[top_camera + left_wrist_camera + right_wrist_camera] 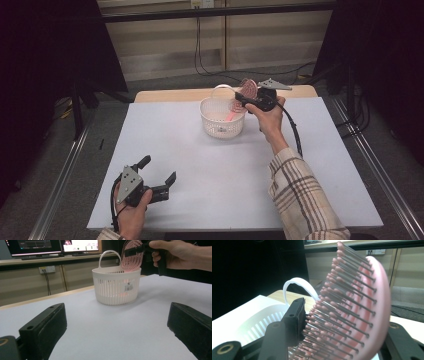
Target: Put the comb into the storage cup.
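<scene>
A white slotted basket (222, 119) with an arched handle stands on the far middle of the white table. My right gripper (245, 100) hangs just over its right rim, shut on the head of a pink hairbrush (248, 89). The brush's handle slants down into the basket. In the right gripper view the bristles of the hairbrush (352, 305) face the left jaw, above the basket (259, 321). My left gripper (159, 171) rests open at the near left of the table, nothing between its jaws. From the left gripper view the basket (116, 286), the hairbrush (132, 258) and the right gripper (136, 249) lie ahead.
The white table top (215, 170) has a wooden strip (170, 94) along its far edge. Monitors (80, 245) stand on a shelf beyond. Cables (200, 55) hang down the back wall. A black cable (295, 132) trails from the right gripper.
</scene>
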The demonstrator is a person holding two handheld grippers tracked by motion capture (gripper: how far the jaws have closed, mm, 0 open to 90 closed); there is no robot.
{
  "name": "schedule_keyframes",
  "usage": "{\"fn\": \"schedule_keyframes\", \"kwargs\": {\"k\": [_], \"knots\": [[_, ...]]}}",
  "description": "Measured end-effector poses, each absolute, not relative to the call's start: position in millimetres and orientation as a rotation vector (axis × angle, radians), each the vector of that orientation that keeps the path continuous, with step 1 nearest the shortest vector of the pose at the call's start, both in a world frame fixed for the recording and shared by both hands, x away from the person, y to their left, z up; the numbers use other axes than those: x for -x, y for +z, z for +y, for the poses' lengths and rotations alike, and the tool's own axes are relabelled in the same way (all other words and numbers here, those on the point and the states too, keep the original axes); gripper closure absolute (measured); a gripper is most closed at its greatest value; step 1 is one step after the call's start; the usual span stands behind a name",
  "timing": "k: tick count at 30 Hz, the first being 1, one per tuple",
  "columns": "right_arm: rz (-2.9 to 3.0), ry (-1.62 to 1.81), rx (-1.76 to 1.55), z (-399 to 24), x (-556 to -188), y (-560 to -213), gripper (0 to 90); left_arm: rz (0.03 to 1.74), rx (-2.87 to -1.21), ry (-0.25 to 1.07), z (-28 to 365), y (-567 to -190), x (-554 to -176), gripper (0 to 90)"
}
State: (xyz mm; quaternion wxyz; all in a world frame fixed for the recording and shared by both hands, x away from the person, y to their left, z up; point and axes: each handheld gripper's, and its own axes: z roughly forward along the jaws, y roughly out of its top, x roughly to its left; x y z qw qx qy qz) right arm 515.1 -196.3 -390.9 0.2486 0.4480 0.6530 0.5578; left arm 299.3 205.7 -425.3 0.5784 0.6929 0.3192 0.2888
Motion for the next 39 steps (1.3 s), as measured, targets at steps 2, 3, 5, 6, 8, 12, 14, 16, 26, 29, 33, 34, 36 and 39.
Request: {"fn": "schedule_keyframes", "kwargs": {"k": [2, 3, 5, 6, 8, 12, 14, 16, 26, 29, 33, 34, 36, 39], "knots": [[1.783, 1.507, -1.206, -196.1, -515.4, -390.7, 46.0, 0.739, -1.617, 0.683, 206.0, -424.3, -299.5, 2.6], [1.782, 1.509, -1.203, -196.6, -515.7, -390.6, 45.5, 0.743, -1.612, 0.678, 205.9, -424.2, -299.2, 2.6], [1.781, 1.505, -1.207, -197.2, -516.4, -391.2, 44.5, 0.729, -1.628, 0.682, 206.8, -424.3, -299.6, 2.6], [1.780, 1.502, -1.211, -197.5, -516.7, -391.4, 44.4, 0.739, -1.617, 0.677, 205.7, -424.3, -298.6, 2.6], [1.778, 1.502, -1.205, -196.9, -517.1, -391.5, 44.3, 0.733, -1.617, 0.678, 205.3, -423.9, -298.5, 2.6], [1.778, 1.496, -1.207, -196.5, -517.2, -391.5, 43.6, 0.738, -1.617, 0.679, 206.1, -424.1, -298.8, 2.6], [1.779, 1.498, -1.212, -196.9, -517.2, -391.8, 43.0, 0.740, -1.613, 0.677, 206.1, -424.1, -298.7, 2.6], [1.786, 1.500, -1.209, -197.2, -517.3, -392.2, 42.2, 0.741, -1.611, 0.671, 206.1, -423.8, -298.6, 2.6], [1.782, 1.497, -1.219, -199.0, -518.1, -393.0, 34.1, 0.745, -1.608, 0.669, 207.4, -423.7, -299.0, 2.6], [1.784, 1.491, -1.215, -198.4, -517.7, -392.8, 32.6, 0.745, -1.609, 0.664, 206.4, -424.1, -299.1, 2.6], [1.782, 1.489, -1.226, -198.1, -517.6, -393.6, 28.3, 0.746, -1.609, 0.671, 207.3, -423.7, -299.1, 2.6], [1.782, 1.489, -1.226, -198.2, -517.7, -393.9, 27.1, 0.746, -1.608, 0.670, 207.4, -423.8, -299.1, 2.6], [1.781, 1.485, -1.230, -198.4, -517.7, -393.6, 24.6, 0.747, -1.607, 0.669, 207.4, -423.9, -299.2, 2.6], [1.778, 1.476, -1.231, -199.3, -516.9, -392.4, 18.5, 0.746, -1.606, 0.668, 207.3, -423.9, -299.2, 2.6]]}}
